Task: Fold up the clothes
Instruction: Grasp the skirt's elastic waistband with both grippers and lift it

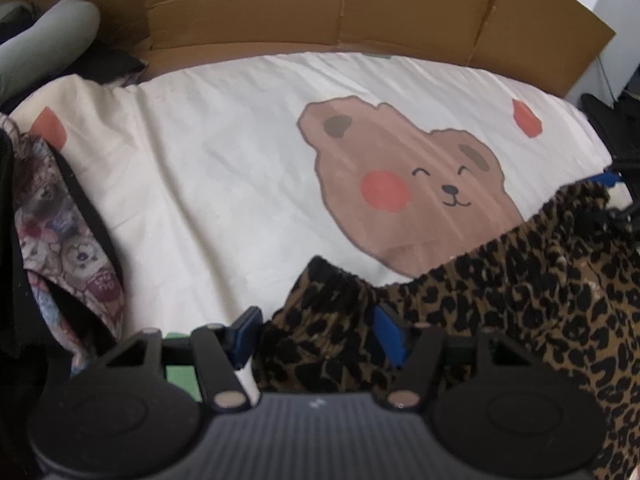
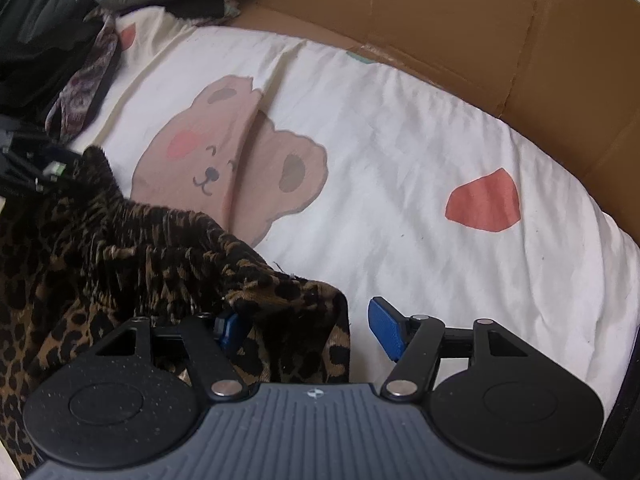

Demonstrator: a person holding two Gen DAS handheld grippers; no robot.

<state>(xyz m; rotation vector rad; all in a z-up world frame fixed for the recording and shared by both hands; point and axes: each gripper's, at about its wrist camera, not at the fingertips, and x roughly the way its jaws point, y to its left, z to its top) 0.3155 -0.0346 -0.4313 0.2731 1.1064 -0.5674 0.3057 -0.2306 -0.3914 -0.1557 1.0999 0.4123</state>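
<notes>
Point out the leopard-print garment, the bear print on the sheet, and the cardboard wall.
leopard-print garment [image 1: 520,304], left wrist view, its spread fabric.
bear print [image 1: 404,184], left wrist view, the face.
cardboard wall [image 2: 440,20], right wrist view, its inner face.

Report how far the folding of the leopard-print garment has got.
Done: nothing looks folded; the leopard-print garment lies bunched on the bear-print sheet. In hand: one gathered corner sits between the blue pads of the left gripper, another in the right gripper, whose far pad stands clear of the cloth. A firm grip cannot be confirmed. Left: spreading it flat, folding it, then the patterned clothes beside it.
</notes>
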